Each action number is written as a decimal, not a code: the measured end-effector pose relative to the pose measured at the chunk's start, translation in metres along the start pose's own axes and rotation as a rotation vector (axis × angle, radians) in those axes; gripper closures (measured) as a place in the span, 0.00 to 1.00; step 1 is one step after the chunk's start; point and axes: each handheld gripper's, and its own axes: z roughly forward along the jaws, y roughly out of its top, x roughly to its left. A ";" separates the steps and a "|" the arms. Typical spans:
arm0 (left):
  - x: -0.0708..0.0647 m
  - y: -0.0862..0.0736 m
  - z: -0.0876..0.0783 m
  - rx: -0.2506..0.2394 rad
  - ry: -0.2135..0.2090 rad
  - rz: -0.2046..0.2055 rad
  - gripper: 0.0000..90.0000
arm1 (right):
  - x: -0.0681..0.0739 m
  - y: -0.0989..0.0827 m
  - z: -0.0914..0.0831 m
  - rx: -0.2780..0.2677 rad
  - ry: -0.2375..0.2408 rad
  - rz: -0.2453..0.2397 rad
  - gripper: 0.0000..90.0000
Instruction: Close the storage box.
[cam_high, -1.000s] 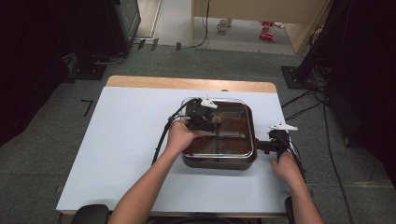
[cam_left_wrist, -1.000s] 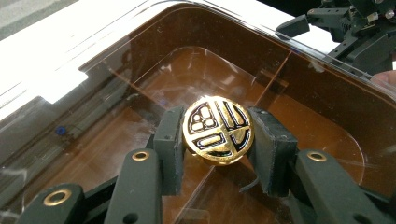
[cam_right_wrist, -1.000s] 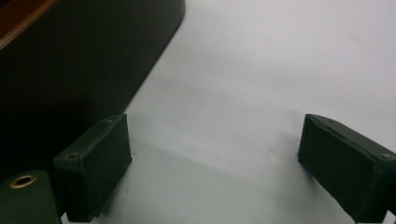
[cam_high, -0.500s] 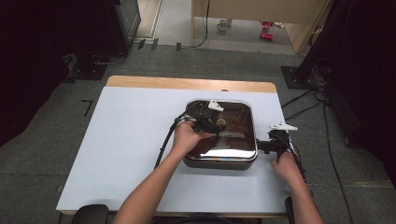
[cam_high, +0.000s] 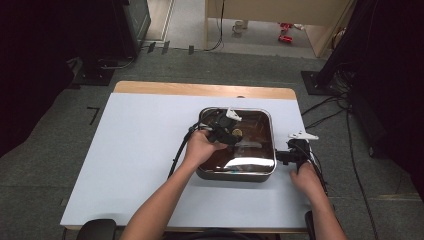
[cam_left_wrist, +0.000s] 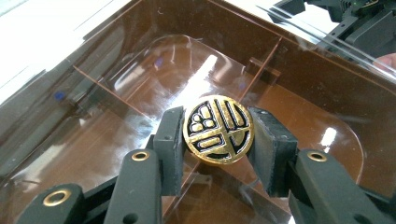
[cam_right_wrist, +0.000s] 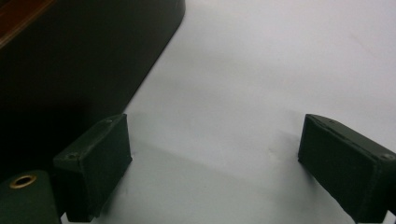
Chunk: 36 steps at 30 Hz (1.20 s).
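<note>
A square metal-rimmed box stands on the white table, right of centre. A clear brown lid lies on it, with a round gold and black knob in the middle. My left gripper is shut on that knob. In the left gripper view the knob sits squeezed between both pads, and dividers inside the box show through the lid. My right gripper rests on the table against the box's right side, open, with only table between its jaws.
The box's dark wall stands just left of my right gripper's jaws. Bare white table lies beyond them. A wooden strip runs along the table's far edge. Cables trail from my left gripper across the table.
The lid, held by the knob, has shifted from overhanging the near side of the box to lying square on it. My left hand moved slightly away from the person. The right gripper stayed still.
</note>
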 end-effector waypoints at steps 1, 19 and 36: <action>0.000 0.000 0.000 0.006 0.005 0.004 0.65 | 0.000 0.000 0.000 0.000 0.000 -0.001 0.10; 0.004 -0.014 -0.002 -0.058 -0.020 -0.068 0.65 | 0.000 0.000 0.000 0.003 0.000 0.002 0.10; 0.005 -0.011 -0.002 -0.076 -0.039 -0.105 0.66 | 0.000 0.000 0.000 0.003 0.000 0.002 0.10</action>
